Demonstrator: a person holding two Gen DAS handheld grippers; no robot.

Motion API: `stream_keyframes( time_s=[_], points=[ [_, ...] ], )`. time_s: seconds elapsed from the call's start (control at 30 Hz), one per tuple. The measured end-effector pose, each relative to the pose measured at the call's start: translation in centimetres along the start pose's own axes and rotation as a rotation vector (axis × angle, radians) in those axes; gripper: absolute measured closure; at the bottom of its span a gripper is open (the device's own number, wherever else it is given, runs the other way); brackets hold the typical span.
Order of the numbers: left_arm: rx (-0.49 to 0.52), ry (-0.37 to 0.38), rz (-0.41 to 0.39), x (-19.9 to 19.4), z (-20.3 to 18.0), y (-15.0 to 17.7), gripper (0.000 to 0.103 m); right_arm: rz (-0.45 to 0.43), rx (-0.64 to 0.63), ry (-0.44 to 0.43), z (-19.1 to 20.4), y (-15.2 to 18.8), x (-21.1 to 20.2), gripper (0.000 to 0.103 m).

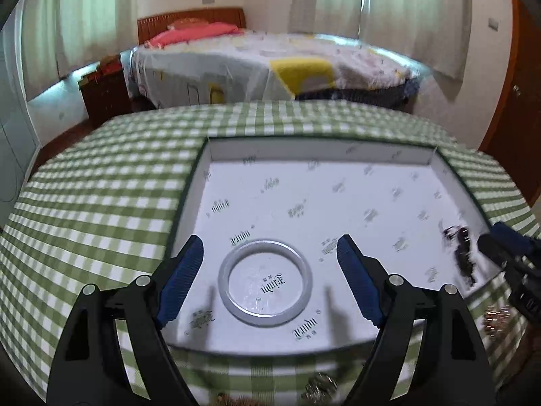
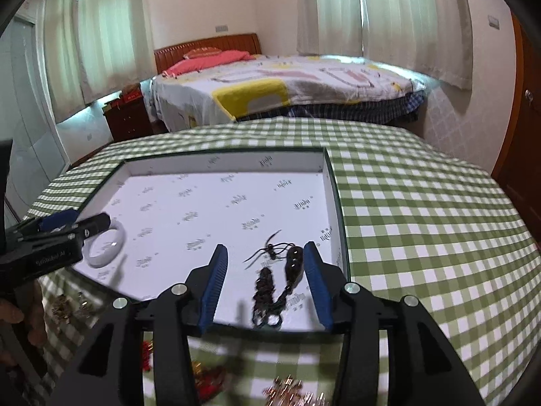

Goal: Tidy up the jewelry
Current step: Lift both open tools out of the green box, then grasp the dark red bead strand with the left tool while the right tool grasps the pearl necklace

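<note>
A pale translucent bangle (image 1: 223, 279) lies flat on the floor of a shallow white box (image 1: 304, 155). My left gripper (image 1: 270, 270) hovers over it, open, its blue pads well clear on either side. A dark beaded necklace with cord (image 2: 293, 264) lies in the box's near right corner (image 2: 338, 203). My right gripper (image 2: 267, 280) stands open around it, the right pad close to the pendant but not pressing. Each gripper shows in the other's view: the right gripper (image 1: 497, 238) beside the necklace (image 1: 463, 257), the left gripper (image 2: 84, 220) over the bangle (image 2: 101, 260).
The box sits on a green checked tablecloth (image 2: 422, 220). Loose gold pieces (image 2: 287, 389), red items (image 2: 148, 352) and more trinkets (image 1: 497, 318) lie on the cloth in front of the box. A person's hand (image 2: 20, 321) shows at far left. A bed stands beyond the table.
</note>
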State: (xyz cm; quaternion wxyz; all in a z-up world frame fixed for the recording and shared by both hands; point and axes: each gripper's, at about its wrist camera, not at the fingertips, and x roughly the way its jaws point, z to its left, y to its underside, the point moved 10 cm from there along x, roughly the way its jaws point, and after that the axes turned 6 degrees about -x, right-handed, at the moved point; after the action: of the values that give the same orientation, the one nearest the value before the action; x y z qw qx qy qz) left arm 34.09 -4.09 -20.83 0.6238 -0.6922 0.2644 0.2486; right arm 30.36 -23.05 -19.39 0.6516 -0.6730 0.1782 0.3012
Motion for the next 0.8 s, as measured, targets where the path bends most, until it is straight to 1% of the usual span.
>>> stream_keyframes(
  time_s=[0.13, 0.33, 0.6, 0.8],
  points=[
    [-0.019, 0.01, -0.052, -3.3, 0.4, 0.6, 0.022, -0.049, -0.014, -0.012, 1.6, 0.8, -3.0, 0.051],
    [-0.038, 0.001, -0.075, -7.0, 1.4, 3.3, 0.022, -0.084, -0.049, -0.034, 4.3, 3.7, -7.1, 0.051],
    [-0.044, -0.024, -0.074, -10.6, 2.9, 7.9, 0.022, -0.021, -0.088, -0.098, 8.0, 8.7, -8.7, 0.051],
    [-0.05, -0.027, -0.074, -11.9, 3.3, 10.0, 0.022, 0.009, -0.096, -0.105, 8.6, 9.6, -8.4, 0.051]
  ],
)
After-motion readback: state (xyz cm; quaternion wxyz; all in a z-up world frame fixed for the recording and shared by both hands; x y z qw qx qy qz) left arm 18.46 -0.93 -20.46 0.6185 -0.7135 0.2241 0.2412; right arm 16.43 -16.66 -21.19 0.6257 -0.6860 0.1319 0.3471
